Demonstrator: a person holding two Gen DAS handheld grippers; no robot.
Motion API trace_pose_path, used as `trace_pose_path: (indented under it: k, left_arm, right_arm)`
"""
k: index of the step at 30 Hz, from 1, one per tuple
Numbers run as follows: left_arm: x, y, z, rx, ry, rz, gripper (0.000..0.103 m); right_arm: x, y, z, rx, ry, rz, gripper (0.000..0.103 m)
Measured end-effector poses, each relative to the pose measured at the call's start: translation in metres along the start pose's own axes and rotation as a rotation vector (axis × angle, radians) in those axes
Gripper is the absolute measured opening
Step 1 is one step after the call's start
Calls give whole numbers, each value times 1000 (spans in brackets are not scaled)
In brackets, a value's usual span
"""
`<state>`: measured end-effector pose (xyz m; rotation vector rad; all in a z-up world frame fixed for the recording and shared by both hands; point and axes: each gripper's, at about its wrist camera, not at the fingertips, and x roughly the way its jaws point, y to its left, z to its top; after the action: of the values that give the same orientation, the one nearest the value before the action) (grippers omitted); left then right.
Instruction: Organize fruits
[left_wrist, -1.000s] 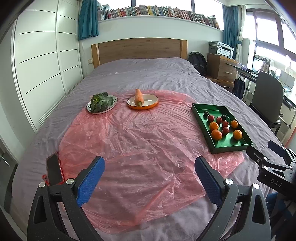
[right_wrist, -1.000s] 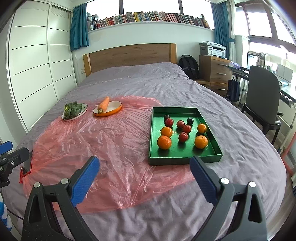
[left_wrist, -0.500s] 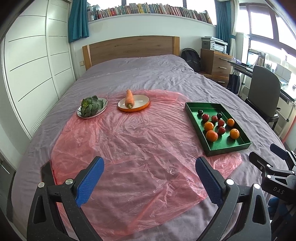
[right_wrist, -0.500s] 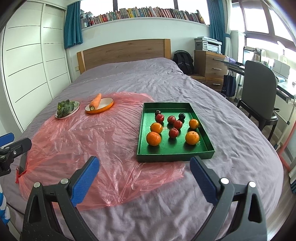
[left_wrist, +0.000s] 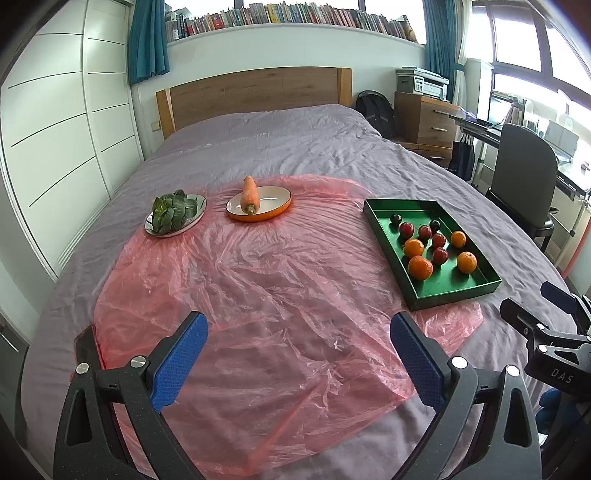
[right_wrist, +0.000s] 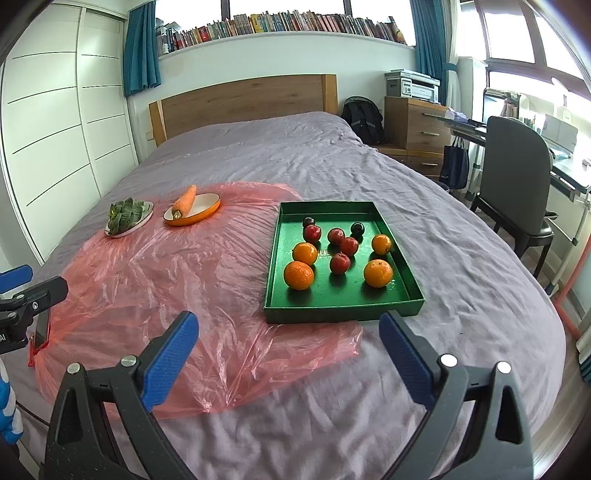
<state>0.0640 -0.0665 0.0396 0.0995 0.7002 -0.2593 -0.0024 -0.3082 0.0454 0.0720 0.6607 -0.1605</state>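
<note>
While both tools hang above the bed with nothing between their blue pads, the left gripper has its jaws spread wide over the pink plastic sheet; far ahead of its left jaw sits a plate of greens, then a carrot on an orange dish. The right gripper is likewise released, the green tray of oranges and red fruits just beyond its jaws.
</note>
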Motion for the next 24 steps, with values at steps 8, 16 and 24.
trace_pose_path:
  k: [8, 16, 24]
  left_arm:
    - [1, -2, 0, 5, -4, 0, 97]
    - [-1, -4, 0, 0, -7, 0, 97]
    - [-3, -4, -1, -4, -7, -1, 97]
  right_arm:
    - [2, 0, 2, -2, 2, 5, 103]
    - [2, 1, 2, -7, 4, 3, 103]
    - [2, 2, 1, -8, 5, 2, 103]
